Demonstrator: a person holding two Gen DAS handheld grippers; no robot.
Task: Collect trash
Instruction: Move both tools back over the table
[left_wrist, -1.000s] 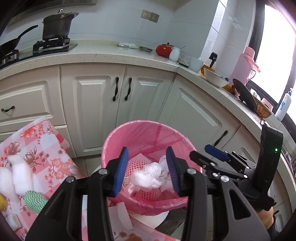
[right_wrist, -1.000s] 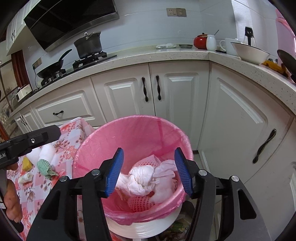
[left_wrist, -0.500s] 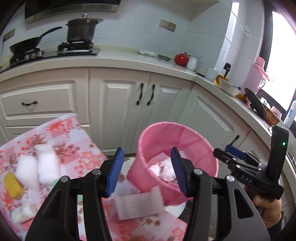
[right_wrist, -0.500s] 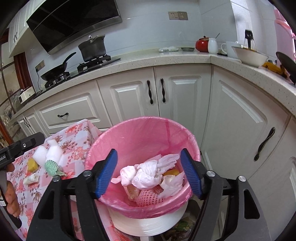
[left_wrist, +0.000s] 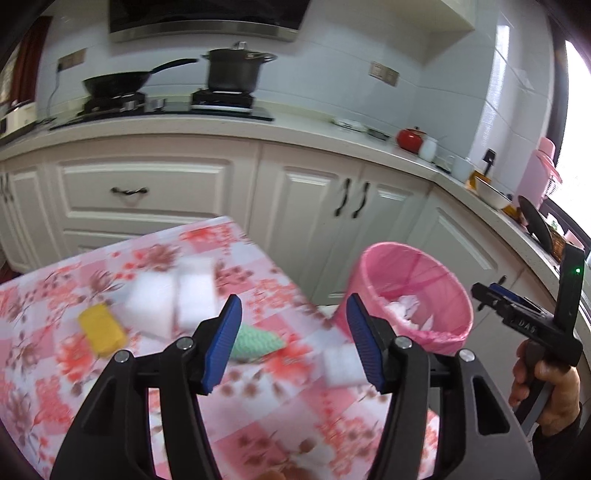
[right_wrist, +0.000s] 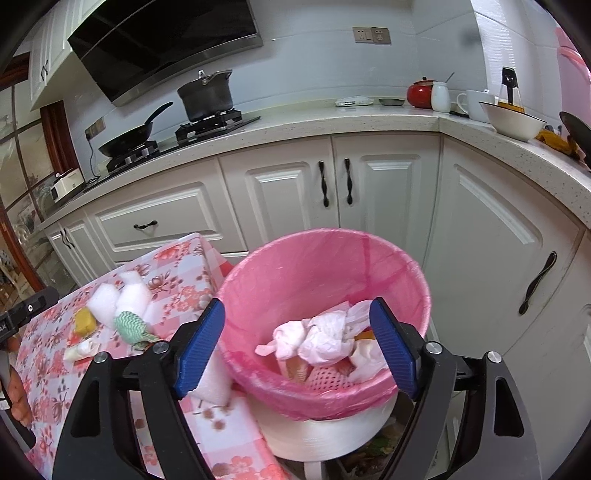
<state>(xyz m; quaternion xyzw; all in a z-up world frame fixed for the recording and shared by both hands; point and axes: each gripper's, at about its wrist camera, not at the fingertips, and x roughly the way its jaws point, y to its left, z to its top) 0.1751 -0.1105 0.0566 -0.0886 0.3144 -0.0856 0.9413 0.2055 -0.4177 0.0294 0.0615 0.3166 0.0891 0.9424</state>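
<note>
A bin lined with a pink bag (right_wrist: 325, 266) stands beside the table, holding crumpled white paper (right_wrist: 325, 338) and foam netting. It also shows in the left wrist view (left_wrist: 413, 280). My right gripper (right_wrist: 295, 347) is open and empty above the bin's near rim. My left gripper (left_wrist: 295, 343) is open and empty above the floral table (left_wrist: 92, 387). On the table lie white foam blocks (left_wrist: 173, 295), a yellow piece (left_wrist: 101, 328), a green-white wavy piece (left_wrist: 258, 341) and a white pad (left_wrist: 343, 367) near the table's edge.
White cabinets with black handles (right_wrist: 336, 182) stand behind the bin. The counter (right_wrist: 369, 114) holds a pot, a pan, a red pot and bowls. The right gripper's body shows in the left wrist view (left_wrist: 535, 325).
My left gripper swung left and back from above the bin to above the table. My right gripper drew back a little and its jaws opened wider.
</note>
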